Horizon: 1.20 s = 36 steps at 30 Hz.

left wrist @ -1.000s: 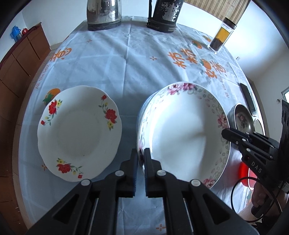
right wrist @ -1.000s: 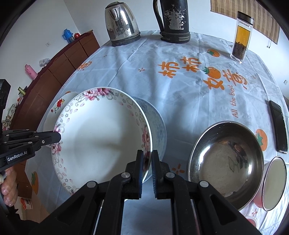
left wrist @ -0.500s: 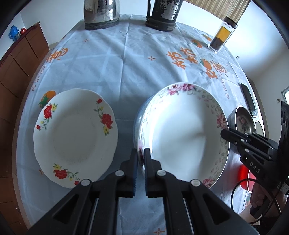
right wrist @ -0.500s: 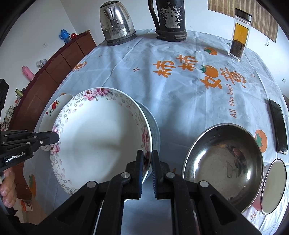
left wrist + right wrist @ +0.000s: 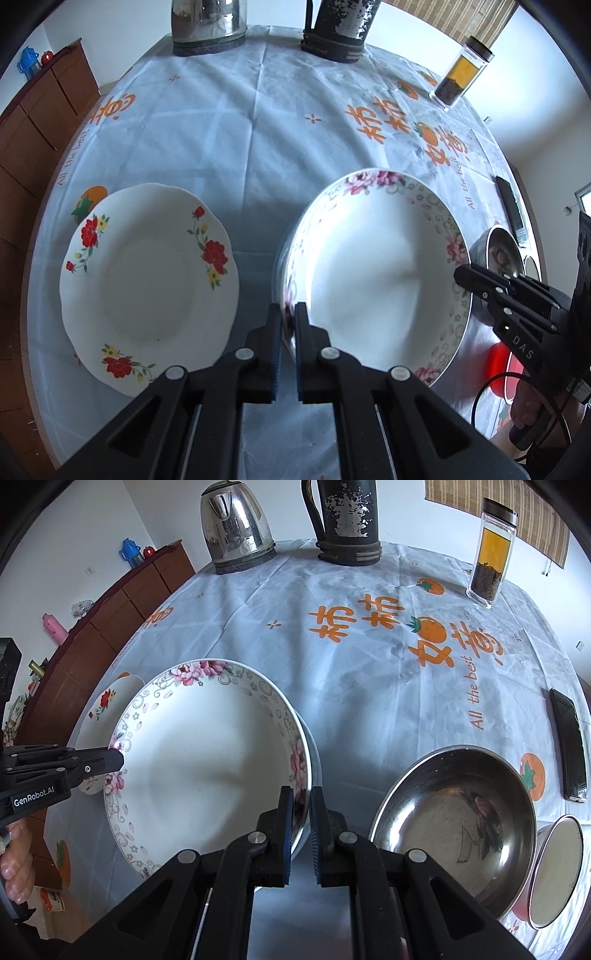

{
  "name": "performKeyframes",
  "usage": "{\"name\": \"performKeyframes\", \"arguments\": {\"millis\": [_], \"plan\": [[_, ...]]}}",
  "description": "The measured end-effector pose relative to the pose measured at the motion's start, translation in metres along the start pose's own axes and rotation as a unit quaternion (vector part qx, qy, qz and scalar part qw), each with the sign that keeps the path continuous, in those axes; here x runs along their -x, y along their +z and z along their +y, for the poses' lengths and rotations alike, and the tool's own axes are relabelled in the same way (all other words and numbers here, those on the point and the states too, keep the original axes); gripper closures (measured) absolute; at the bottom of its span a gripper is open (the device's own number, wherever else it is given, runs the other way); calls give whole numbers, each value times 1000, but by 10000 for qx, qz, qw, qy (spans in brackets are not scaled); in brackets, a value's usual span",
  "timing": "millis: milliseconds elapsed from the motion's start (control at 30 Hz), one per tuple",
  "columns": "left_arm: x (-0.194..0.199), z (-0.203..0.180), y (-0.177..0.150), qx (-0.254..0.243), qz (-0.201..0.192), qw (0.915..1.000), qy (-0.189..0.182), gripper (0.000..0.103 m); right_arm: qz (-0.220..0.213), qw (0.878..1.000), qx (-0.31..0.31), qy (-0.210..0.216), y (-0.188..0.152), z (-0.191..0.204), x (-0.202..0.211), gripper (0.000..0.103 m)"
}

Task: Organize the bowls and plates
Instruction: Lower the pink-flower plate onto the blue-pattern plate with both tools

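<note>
Two grippers (image 5: 288,314) (image 5: 301,797) on pink-flowered plate's (image 5: 207,760) opposite rims

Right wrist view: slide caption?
Both grippers pinch opposite rims of pink-flowered white plate beside steel bowl.

Kettle (image 5: 236,524), jug (image 5: 347,517), tea bottle (image 5: 491,550), phone (image 5: 569,744)

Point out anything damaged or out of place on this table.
The black thermos at the far edge has badly flaked paint. A phone lies among the dishes, near the steel bowl. Nothing is spilled or broken.
</note>
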<state>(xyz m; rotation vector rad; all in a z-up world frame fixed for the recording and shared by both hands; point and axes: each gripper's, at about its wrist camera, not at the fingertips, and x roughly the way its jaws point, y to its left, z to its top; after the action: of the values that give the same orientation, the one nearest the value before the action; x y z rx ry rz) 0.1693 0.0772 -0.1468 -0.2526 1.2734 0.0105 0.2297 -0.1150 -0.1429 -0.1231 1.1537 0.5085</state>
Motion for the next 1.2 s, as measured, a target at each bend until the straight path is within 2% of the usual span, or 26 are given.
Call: {"name": "performKeyframes", "arguments": {"millis": [1200], "plan": [[-21, 3, -1, 19, 84, 9999, 68, 100, 110, 9996, 176, -209, 4, 3, -17, 94]]}}
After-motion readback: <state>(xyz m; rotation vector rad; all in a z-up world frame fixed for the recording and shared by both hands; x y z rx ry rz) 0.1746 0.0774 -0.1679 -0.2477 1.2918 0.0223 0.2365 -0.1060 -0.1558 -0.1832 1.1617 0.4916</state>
